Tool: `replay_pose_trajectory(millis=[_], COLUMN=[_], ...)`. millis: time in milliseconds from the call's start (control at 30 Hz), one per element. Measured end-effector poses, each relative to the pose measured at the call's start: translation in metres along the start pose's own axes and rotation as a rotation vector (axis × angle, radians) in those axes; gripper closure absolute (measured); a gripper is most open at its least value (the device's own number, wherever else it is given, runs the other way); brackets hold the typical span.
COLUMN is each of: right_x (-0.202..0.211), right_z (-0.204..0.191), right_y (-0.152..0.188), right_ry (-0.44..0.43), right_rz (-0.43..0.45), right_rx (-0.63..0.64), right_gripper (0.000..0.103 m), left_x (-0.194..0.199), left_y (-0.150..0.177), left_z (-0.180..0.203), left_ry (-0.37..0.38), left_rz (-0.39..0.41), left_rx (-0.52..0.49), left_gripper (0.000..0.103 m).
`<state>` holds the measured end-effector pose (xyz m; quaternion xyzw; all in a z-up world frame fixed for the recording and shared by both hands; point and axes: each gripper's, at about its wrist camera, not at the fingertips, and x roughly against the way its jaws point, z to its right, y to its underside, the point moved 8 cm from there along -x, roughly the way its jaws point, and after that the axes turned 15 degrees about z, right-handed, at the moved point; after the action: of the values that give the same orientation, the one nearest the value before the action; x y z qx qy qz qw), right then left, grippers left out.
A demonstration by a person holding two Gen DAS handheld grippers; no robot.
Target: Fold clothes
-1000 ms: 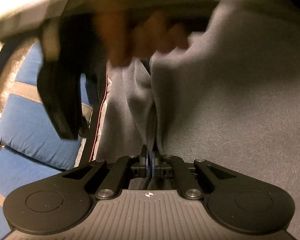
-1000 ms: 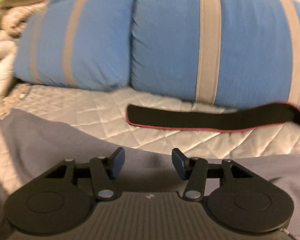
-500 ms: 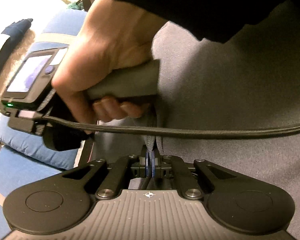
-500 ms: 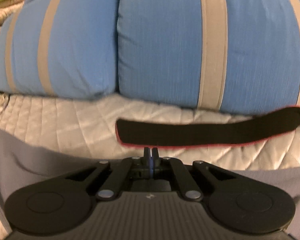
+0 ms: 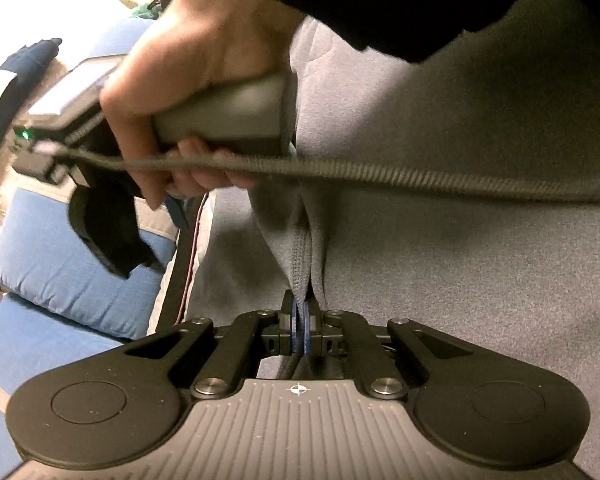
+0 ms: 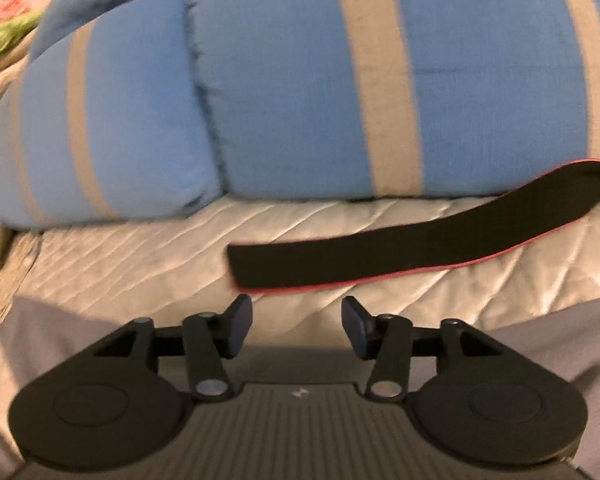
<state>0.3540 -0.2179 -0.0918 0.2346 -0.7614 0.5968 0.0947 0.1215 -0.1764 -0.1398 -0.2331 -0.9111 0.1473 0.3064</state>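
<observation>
A grey fleece garment [image 5: 440, 240] lies spread on the bed and fills the right of the left wrist view. My left gripper [image 5: 300, 320] is shut on a pinched ridge of its fabric. The person's hand holding the right gripper device [image 5: 204, 92] sits just beyond, over the garment's far edge. In the right wrist view my right gripper [image 6: 297, 316] is open and empty, just above the grey garment's edge [image 6: 560, 344], which shows on both sides of it.
Blue pillows with beige stripes [image 6: 300, 80] lie close ahead of the right gripper on a quilted beige bedspread [image 6: 140, 264]. A black strap with red edging [image 6: 400, 252] lies between them. A braided cable [image 5: 420, 178] crosses the left wrist view.
My right gripper was open, shut half a second ago, and is open again now. It has shifted slightly. My left gripper stays shut on the fabric.
</observation>
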Motion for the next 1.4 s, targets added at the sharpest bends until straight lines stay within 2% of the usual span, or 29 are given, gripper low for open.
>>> replay_pose_trajectory(millis=[133, 167, 200, 233, 267, 300, 367, 600, 667, 867, 900, 1000, 1033, 1067, 1100, 1133, 1167, 1200, 1300, 1400], right_x=[-0.013, -0.016, -0.018, -0.018, -0.018, -0.018, -0.018, -0.004, -0.006, -0.019, -0.024, -0.035, -0.034, -0.033, -0.028, -0.023, -0.016, -0.010, 0.003, 0.001], right_z=[-0.019, -0.021, -0.021, -0.021, -0.020, -0.020, -0.017, -0.023, -0.019, -0.016, -0.015, -0.007, -0.004, -0.001, 0.002, 0.005, 0.008, 0.011, 0.018, 0.017], right_y=[0.028, 0.036, 0.042, 0.042, 0.041, 0.039, 0.032, 0.004, 0.001, 0.003, 0.005, 0.014, 0.014, 0.013, 0.009, 0.005, 0.001, -0.003, -0.007, 0.006], right_ry=[0.018, 0.032, 0.048, 0.071, 0.093, 0.112, 0.120, 0.107, 0.103, 0.123, 0.116, 0.133, 0.143, 0.152, 0.160, 0.167, 0.168, 0.168, 0.164, 0.144], right_rz=[-0.076, -0.094, -0.105, -0.081, -0.057, -0.034, 0.008, 0.177, 0.183, 0.171, 0.147, 0.091, 0.079, 0.070, 0.068, 0.068, 0.077, 0.083, 0.055, -0.037], right_rx=[0.122, 0.144, 0.158, 0.172, 0.185, 0.190, 0.136, 0.153, 0.132, 0.161, 0.149, 0.130, 0.119, 0.109, 0.096, 0.084, 0.075, 0.066, 0.034, 0.038], right_gripper=[0.037, 0.045, 0.058, 0.067, 0.098, 0.101, 0.102, 0.102, 0.102, 0.103, 0.102, 0.102, 0.102, 0.090, 0.071, 0.062, 0.046, 0.039, 0.034, 0.034], left_x=[-0.004, -0.004, -0.004, -0.004, -0.004, -0.004, -0.004, 0.008, 0.007, 0.023, 0.025, -0.010, -0.010, -0.011, -0.011, -0.011, -0.011, -0.011, -0.011, -0.012], left_y=[-0.004, -0.004, -0.004, -0.005, -0.005, -0.005, -0.006, -0.008, 0.008, 0.013, 0.014, 0.021, 0.021, 0.022, 0.022, 0.022, 0.022, 0.022, 0.023, 0.024], left_z=[0.000, 0.000, 0.000, 0.000, 0.000, 0.000, 0.000, 0.009, 0.004, -0.002, -0.004, -0.011, -0.011, -0.012, -0.012, -0.013, -0.013, -0.013, -0.014, -0.015], left_ry=[0.000, 0.000, 0.001, 0.001, 0.002, 0.003, 0.004, 0.002, 0.001, 0.004, 0.005, 0.004, 0.005, 0.006, 0.008, 0.008, 0.009, 0.009, 0.009, 0.011], left_rz=[0.000, 0.000, 0.000, 0.000, 0.000, 0.000, -0.001, 0.002, 0.002, -0.002, -0.002, -0.002, -0.002, -0.001, -0.002, -0.002, -0.003, -0.003, -0.004, -0.006], left_rx=[0.000, 0.000, 0.000, 0.000, 0.000, 0.000, 0.001, -0.003, -0.001, 0.011, 0.008, -0.003, -0.002, -0.001, -0.001, -0.002, -0.003, -0.005, -0.009, -0.009], left_gripper=[0.100, 0.100, 0.100, 0.100, 0.100, 0.100, 0.100, 0.100, 0.100, 0.100, 0.100, 0.100, 0.100, 0.100, 0.100, 0.100, 0.100, 0.100, 0.100, 0.100])
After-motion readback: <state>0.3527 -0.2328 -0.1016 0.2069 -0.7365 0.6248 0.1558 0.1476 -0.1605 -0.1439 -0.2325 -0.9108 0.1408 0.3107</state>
